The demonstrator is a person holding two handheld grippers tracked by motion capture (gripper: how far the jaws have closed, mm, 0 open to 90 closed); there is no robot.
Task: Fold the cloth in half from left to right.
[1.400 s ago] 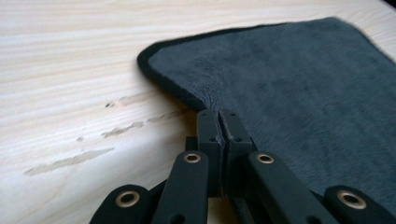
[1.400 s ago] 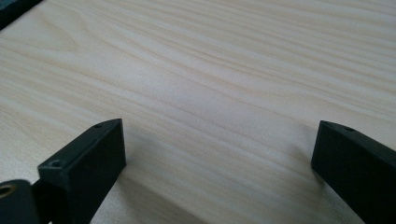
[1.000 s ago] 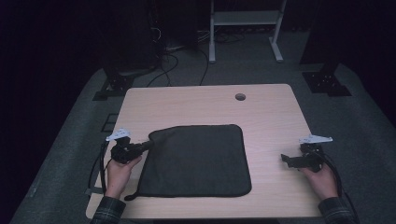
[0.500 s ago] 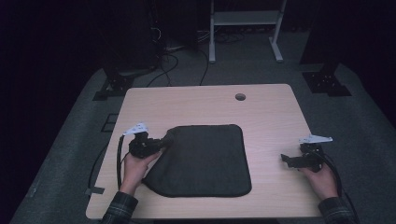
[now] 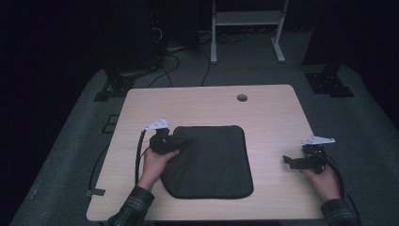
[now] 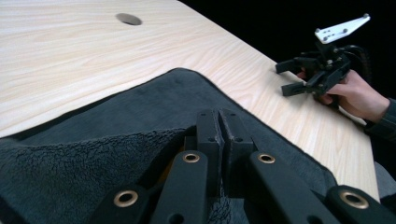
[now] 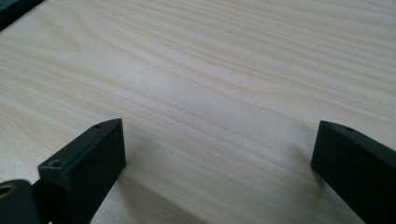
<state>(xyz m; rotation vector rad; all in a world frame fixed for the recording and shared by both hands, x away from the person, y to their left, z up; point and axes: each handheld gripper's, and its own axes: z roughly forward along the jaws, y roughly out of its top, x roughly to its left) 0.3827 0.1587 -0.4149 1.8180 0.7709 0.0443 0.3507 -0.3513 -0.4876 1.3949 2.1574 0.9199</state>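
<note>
Left gripper point(image 5: 181, 142): jaws pressed together and pinching the left edge of the dark cloth point(image 5: 211, 162), which is folding over itself there; in the left gripper view point(image 6: 218, 122) the fuzzy underside of the lifted flap is showing beside the closed jaws. The left hand point(image 5: 155, 162) is gripping the tool from below, cable trailing toward the table's near-left corner.

Dark cloth: lying flat at the middle of the table point(image 5: 263, 108), its right and near edges rounded and resting on the wood, its near edge sitting close to the table's near rim.

Right gripper point(image 5: 289, 161): jaws standing spread with nothing between them, hovering low over bare wood near the right rim, well apart from the cloth; the right gripper view is showing wood grain between the two black jaws.

Open room: bare tabletop is lying behind the cloth up to the cable hole point(image 5: 242, 97), and between the cloth and the right gripper.

Writing: no readable lettering is showing on the cloth, the grippers or the table.
</note>
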